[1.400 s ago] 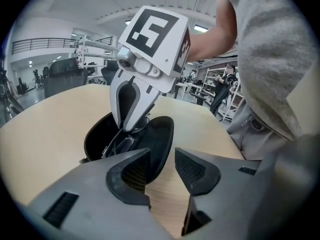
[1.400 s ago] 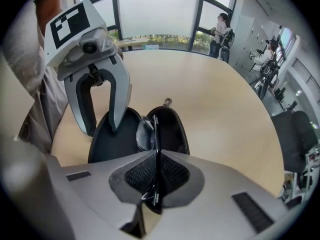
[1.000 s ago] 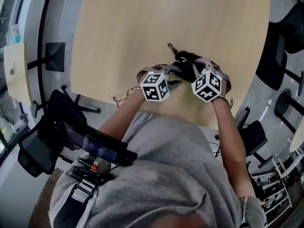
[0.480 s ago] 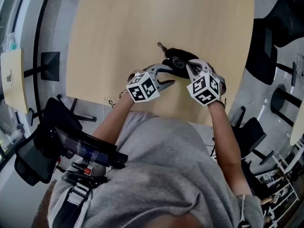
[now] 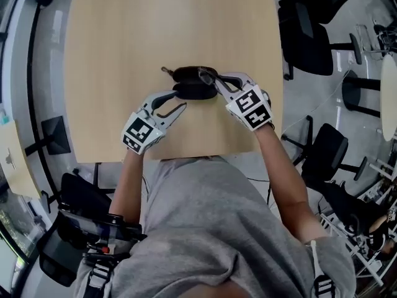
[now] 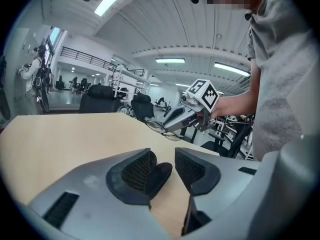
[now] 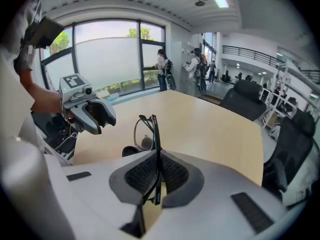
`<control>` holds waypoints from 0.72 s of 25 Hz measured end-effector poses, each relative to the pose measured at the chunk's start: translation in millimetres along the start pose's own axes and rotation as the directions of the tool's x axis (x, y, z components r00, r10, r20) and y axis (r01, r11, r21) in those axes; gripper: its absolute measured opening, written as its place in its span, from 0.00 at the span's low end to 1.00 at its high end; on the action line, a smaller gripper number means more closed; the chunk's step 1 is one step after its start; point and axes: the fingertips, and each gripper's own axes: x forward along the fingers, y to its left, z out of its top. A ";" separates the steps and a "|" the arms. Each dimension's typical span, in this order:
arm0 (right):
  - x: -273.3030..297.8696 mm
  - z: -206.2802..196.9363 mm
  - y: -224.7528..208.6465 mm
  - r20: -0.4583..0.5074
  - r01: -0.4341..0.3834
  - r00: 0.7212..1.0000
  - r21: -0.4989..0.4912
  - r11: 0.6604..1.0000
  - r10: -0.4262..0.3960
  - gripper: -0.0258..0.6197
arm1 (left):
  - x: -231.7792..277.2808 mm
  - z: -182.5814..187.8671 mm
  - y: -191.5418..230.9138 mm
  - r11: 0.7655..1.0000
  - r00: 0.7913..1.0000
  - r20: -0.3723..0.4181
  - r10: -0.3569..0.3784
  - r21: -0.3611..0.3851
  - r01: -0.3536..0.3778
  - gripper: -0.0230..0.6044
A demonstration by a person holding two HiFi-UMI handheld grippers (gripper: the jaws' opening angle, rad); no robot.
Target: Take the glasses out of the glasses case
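Glasses (image 7: 155, 134), one pair, pinched in right claw (image 7: 157, 175) while left claw (image 6: 166, 166) gapes beside one case (image 5: 193, 92).

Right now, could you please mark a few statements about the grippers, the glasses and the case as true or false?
1. The right gripper is shut on the glasses. True.
2. The glasses lie inside the glasses case. False: the right gripper holds them outside it.
3. The left gripper has its jaws pressed together. False: they stand apart, with the dark end of the case showing between them.
4. The table is light wood. True.
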 end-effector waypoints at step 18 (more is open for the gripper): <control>-65.5 -81.9 -94.3 0.152 0.040 0.977 0.551 0.833 -0.147 0.08 | -54.7 45.0 4.8 0.968 0.956 0.180 0.232 -0.140 -0.209 0.09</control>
